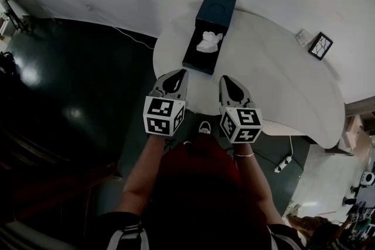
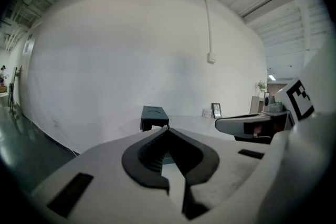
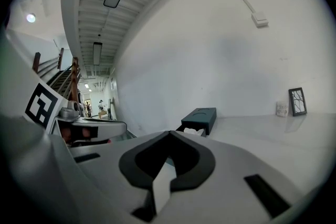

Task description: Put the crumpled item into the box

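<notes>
Head view shows the crumpled item (image 1: 209, 41), a white wad, lying inside the open dark box (image 1: 198, 60) on the white table (image 1: 293, 91). The box's long axis runs away from the person, leaning slightly right, with its lid (image 1: 215, 7) at the far end. The wad sits in the nearer half. The left gripper (image 1: 181, 72) and right gripper (image 1: 225, 78) hover side by side over the table's near edge, both pointing toward the box and not touching it. The wad lies ahead of them, between their two lines. Each gripper's fingers (image 2: 144, 155) meet tip to tip with nothing between them. A small picture frame (image 1: 320, 45) stands far right.
</notes>
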